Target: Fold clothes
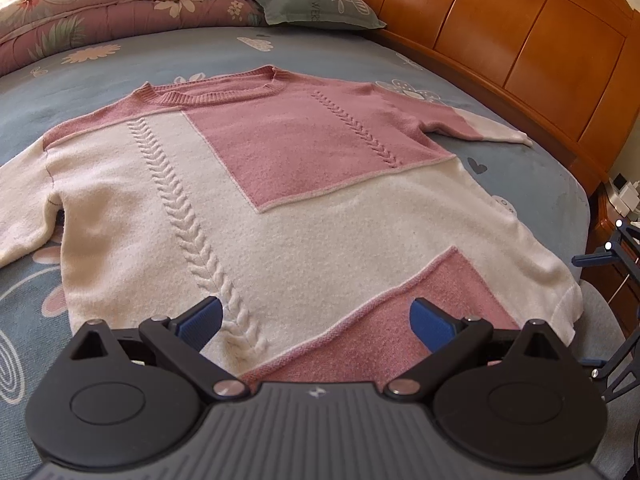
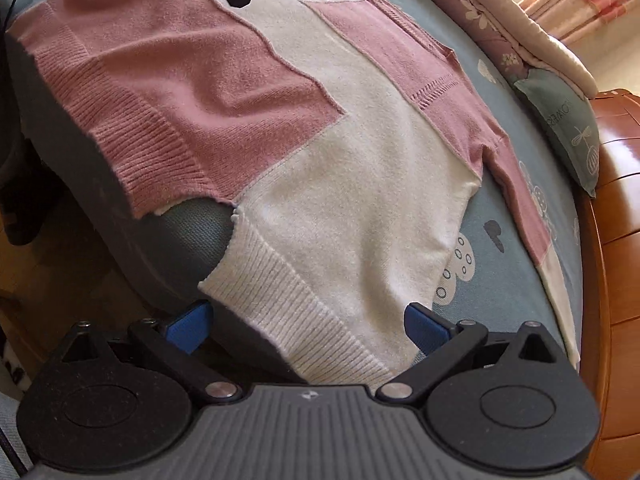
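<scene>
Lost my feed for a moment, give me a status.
Left gripper open, over hem. Right gripper open, at white hem corner. Sweater flat on bed, unfolded. Nothing in the way.

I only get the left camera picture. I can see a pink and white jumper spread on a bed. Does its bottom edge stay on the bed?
Observer: No. In the right view the sweater's ribbed hem hangs over the mattress edge.
Operator: Is the other claw holding it?
Observer: Not yet. The right gripper is open, with its fingers on either side of the white hem corner.
Operator: And the right-hand sleeve?
Observer: It lies flat on the blue sheet, pink then white toward the cuff.
</scene>
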`<state>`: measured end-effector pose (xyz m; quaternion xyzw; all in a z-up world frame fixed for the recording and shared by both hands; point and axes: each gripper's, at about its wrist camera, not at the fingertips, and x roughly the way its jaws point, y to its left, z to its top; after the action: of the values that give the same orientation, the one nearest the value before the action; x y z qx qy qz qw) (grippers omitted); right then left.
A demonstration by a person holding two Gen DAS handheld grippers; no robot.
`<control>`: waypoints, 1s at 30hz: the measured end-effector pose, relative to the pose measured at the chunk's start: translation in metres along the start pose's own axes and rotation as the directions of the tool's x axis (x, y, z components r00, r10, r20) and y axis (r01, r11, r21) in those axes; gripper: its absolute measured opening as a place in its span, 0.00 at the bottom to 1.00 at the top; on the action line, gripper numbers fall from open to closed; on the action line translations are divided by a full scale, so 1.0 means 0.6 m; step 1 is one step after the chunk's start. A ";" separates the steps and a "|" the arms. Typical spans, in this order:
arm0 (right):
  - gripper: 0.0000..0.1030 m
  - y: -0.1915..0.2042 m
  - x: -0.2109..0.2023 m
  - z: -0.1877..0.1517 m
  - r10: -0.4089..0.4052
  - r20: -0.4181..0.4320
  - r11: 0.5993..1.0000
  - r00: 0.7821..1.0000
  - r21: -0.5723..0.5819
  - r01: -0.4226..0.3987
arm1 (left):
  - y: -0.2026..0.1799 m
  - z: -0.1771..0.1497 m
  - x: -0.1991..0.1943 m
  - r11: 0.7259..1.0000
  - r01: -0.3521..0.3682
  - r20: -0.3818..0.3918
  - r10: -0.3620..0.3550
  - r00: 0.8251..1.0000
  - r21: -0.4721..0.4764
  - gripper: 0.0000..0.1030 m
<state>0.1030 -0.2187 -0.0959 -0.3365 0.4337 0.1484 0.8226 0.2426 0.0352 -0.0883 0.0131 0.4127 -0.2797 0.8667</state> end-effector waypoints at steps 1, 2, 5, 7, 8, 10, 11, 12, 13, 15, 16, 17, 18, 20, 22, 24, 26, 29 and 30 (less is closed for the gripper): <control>1.00 -0.017 -0.008 0.001 -0.004 0.026 0.998 1.000 0.059 0.003 | 0.000 -0.001 -0.002 1.000 0.001 0.003 -0.001 1.000 0.001 0.97; 1.00 -0.033 -0.014 0.002 -0.028 0.045 0.993 0.999 0.113 0.023 | 0.000 -0.001 -0.004 1.000 0.001 0.005 -0.001 1.000 0.002 0.97; 1.00 -0.062 -0.020 -0.002 -0.079 0.058 0.978 0.995 0.198 0.066 | 0.000 -0.002 -0.006 1.000 0.002 0.007 -0.002 1.000 0.001 0.97; 1.00 -0.073 -0.020 -0.006 -0.092 0.053 0.973 0.994 0.218 0.078 | -0.001 -0.002 -0.004 1.000 0.002 0.004 -0.002 1.000 0.004 0.97; 1.00 -0.068 -0.020 -0.009 -0.093 0.049 0.976 0.994 0.203 0.081 | -0.001 -0.003 -0.003 1.000 0.002 0.002 -0.002 1.000 0.006 0.97; 1.00 -0.052 -0.019 -0.015 -0.090 0.041 0.985 0.995 0.153 0.083 | -0.002 -0.003 -0.001 1.000 0.002 -0.001 -0.002 1.000 0.010 0.97; 1.00 -0.044 -0.018 -0.017 -0.092 0.040 0.987 0.995 0.133 0.086 | -0.003 -0.003 -0.001 1.000 0.002 -0.003 -0.002 1.000 0.011 0.97; 1.00 -0.036 -0.017 -0.018 -0.094 0.039 0.989 0.995 0.114 0.089 | -0.003 -0.003 0.001 1.000 0.002 -0.005 -0.002 1.000 0.012 0.97; 1.00 -0.028 -0.016 -0.019 -0.086 0.040 0.991 0.995 0.105 0.082 | -0.003 -0.004 0.002 1.000 0.003 -0.008 -0.003 1.000 0.013 0.97; 1.00 -0.012 -0.014 -0.020 -0.065 0.041 0.994 0.997 0.092 0.061 | -0.003 -0.004 0.005 1.000 0.004 -0.012 -0.003 1.000 0.015 0.97; 1.00 -0.004 -0.014 -0.020 -0.050 0.045 0.995 0.998 0.086 0.046 | -0.005 -0.006 0.005 1.000 0.004 -0.014 -0.004 1.000 0.016 0.97; 0.99 0.003 -0.015 -0.019 -0.041 0.051 0.996 0.998 0.079 0.037 | -0.006 -0.007 0.005 1.000 0.005 -0.015 -0.004 1.000 0.017 0.97; 0.99 0.010 -0.017 -0.019 -0.034 0.059 0.997 0.998 0.067 0.030 | -0.006 -0.007 0.006 1.000 0.005 -0.017 -0.004 1.000 0.018 0.97; 0.97 0.026 -0.022 -0.017 -0.020 0.076 0.999 0.997 0.037 0.017 | -0.006 -0.007 0.007 1.000 0.004 -0.019 -0.004 1.000 0.020 0.97; 0.88 0.044 -0.024 -0.014 -0.012 0.085 1.000 0.996 -0.013 0.013 | -0.006 -0.008 0.008 1.000 0.004 -0.022 -0.004 1.000 0.021 0.97; 0.67 0.064 -0.021 -0.008 -0.029 0.076 0.996 0.997 -0.083 0.035 | -0.007 -0.009 0.008 1.000 0.005 -0.021 -0.005 1.000 0.022 0.97; 0.54 0.072 -0.021 -0.003 -0.047 0.071 0.991 0.996 -0.124 0.056 | -0.008 -0.009 0.007 1.000 0.008 -0.021 -0.007 1.000 0.024 0.97; 0.24 0.069 -0.027 0.002 -0.066 0.079 0.990 0.995 -0.121 0.075 | -0.007 -0.009 0.008 1.000 0.007 -0.023 -0.007 1.000 0.024 0.97; 0.23 0.067 -0.026 0.003 -0.061 0.073 0.991 0.995 -0.117 0.069 | -0.007 -0.009 0.009 1.000 0.007 -0.024 -0.007 1.000 0.024 0.97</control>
<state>0.0735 -0.1872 -0.0994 -0.3937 0.3839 0.1588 0.8200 0.2394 0.0304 -0.0945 0.0257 0.4198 -0.2875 0.8605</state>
